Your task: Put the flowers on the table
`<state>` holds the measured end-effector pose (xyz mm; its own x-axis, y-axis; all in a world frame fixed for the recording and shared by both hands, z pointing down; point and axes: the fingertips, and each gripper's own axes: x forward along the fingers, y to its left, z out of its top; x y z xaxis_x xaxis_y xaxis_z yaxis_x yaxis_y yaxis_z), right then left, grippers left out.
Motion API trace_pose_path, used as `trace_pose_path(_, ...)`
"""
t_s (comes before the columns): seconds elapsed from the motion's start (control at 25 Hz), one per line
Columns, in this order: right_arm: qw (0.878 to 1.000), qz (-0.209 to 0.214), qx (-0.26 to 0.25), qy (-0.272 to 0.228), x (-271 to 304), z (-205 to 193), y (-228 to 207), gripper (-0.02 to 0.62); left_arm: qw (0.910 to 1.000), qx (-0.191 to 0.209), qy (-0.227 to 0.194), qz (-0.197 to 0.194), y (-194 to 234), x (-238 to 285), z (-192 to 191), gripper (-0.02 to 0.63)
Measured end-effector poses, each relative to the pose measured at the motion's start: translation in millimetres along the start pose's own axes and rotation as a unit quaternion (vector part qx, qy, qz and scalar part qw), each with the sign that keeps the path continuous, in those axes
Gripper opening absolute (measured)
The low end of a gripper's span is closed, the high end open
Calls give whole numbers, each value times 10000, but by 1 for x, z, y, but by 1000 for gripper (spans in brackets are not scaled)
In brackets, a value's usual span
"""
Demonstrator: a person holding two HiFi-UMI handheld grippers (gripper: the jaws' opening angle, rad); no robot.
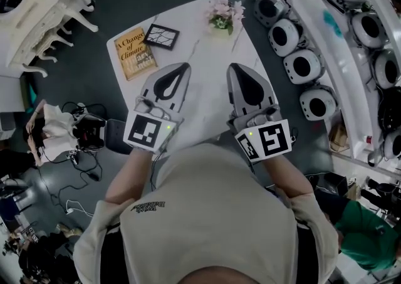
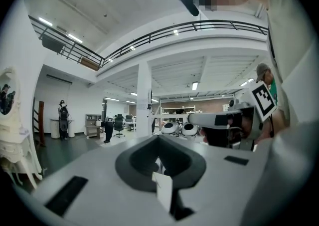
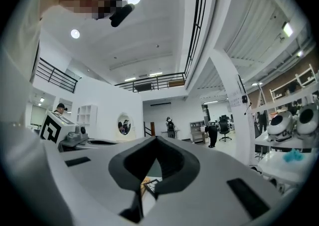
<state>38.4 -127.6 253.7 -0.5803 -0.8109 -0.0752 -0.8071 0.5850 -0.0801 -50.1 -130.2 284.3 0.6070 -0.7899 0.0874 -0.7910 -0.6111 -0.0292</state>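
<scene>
A small bunch of pink and white flowers stands on the far edge of the white table. My two grippers hover side by side above the table's near half, well short of the flowers. The left gripper is shut with nothing in it, its jaws pointing toward the table's far side. The right gripper is shut and empty too. In the left gripper view the closed jaws aim out across the hall. The right gripper view shows its closed jaws likewise, with no flowers in sight.
A yellow book and a black framed square lie on the table's left part. A row of white round robot heads lines the right side. White ornate furniture stands at far left, cables cover the floor.
</scene>
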Motion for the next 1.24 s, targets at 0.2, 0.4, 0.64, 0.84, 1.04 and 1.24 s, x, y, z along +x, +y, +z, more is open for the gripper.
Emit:
trace_pose_path(0.2, 9999, 59, -18, 105, 2, -4, 4, 9, 10000, 27, 36, -62, -2, -1, -2, 8)
trace_pose_path(0.4, 9997, 149, 26, 209, 4, -10, 8, 9, 9998, 116, 9, -142, -4, 2, -5, 8)
trace_pose_path(0.64, 9994, 200, 63, 258, 8, -11, 10, 9, 9998, -37, 142, -154, -3, 2, -7, 8)
trace_pose_path(0.84, 9993, 231, 69, 288, 9, -12, 8, 9, 9997, 76, 158, -152, -3, 5, -10, 8)
trace_pose_path(1.04, 9991, 256, 48, 330, 12, -15, 8, 9, 9995, 40, 136, -266, -6, 7, -14, 8)
trace_pose_path(1.24, 9989, 237, 51, 393, 14, -19, 8, 9, 9991, -261, 267, -209, -4, 6, -11, 8)
